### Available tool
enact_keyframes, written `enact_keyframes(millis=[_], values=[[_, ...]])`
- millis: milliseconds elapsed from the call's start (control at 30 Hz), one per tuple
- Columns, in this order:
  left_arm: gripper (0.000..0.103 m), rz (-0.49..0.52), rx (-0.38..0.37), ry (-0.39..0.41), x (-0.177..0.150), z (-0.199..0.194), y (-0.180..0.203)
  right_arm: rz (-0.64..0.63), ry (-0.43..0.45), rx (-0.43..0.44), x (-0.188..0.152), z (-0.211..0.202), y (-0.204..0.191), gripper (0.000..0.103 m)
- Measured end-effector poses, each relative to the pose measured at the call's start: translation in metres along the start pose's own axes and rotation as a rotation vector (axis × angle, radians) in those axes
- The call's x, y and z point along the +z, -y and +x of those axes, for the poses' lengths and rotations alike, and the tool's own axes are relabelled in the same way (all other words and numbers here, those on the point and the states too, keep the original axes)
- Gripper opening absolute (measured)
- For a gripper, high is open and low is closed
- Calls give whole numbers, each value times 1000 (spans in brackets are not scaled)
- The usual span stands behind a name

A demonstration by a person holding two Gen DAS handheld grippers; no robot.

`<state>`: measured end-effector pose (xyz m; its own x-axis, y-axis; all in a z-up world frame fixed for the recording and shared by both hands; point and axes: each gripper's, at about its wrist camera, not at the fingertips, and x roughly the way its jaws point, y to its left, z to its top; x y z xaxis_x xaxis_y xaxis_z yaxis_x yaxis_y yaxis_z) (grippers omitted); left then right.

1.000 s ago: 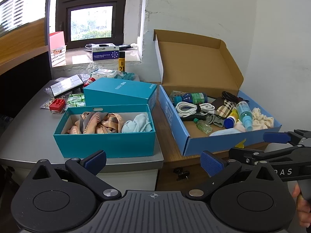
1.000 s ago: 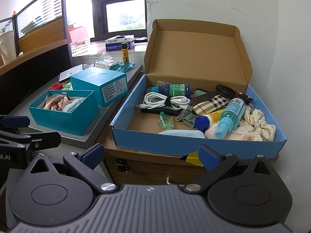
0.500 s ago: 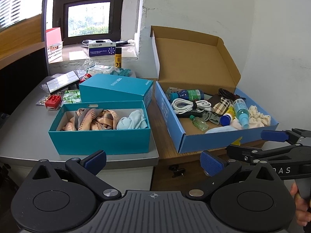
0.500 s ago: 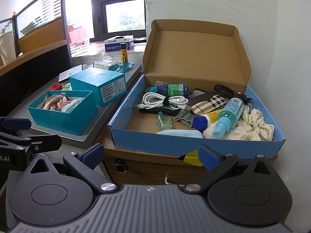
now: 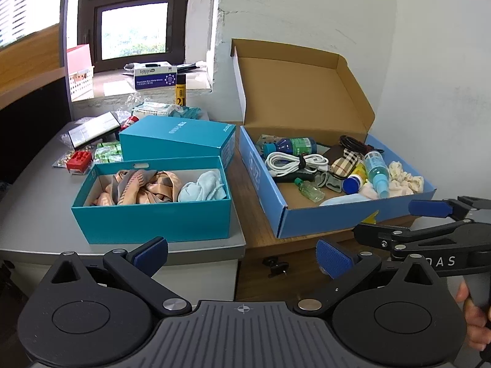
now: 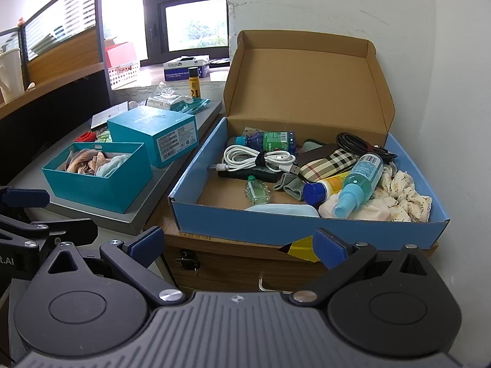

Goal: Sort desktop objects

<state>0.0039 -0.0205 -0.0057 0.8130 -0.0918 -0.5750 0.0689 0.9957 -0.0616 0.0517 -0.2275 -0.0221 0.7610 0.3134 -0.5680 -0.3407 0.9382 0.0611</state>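
Blue-padded fingers of the left gripper (image 5: 242, 253) and the right gripper (image 6: 237, 243) are gaping wide, holding and touching nothing, short of the open blue cardboard box (image 6: 307, 230) crammed with a white cable, bottles and cloths. Only the left view is showing a hand (image 5: 474, 322) gripping the right tool's handle, while the open teal box of fabrics (image 5: 153, 217) is sitting on the grey desk (image 5: 33, 214) beside it.

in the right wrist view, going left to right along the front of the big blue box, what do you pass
small green bottle → light blue mask → blue cap of the yellow tube → teal spray bottle → cream patterned cloth
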Motion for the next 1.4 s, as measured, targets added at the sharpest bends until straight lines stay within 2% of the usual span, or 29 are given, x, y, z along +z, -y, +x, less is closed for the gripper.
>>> enact_keyframes(millis=[533, 833, 1233, 1400], values=[[103, 12, -11, -12, 0, 3, 0, -8, -13, 3, -1, 3, -1, 103], [103, 31, 13, 11, 4, 1, -5, -21, -18, 12, 2, 9, -2, 103], [103, -13, 76, 7, 39, 15, -50, -45, -39, 43, 22, 28, 0, 103], [103, 22, 96, -5, 55, 26, -63, -56, -46, 56, 29, 36, 0, 103]])
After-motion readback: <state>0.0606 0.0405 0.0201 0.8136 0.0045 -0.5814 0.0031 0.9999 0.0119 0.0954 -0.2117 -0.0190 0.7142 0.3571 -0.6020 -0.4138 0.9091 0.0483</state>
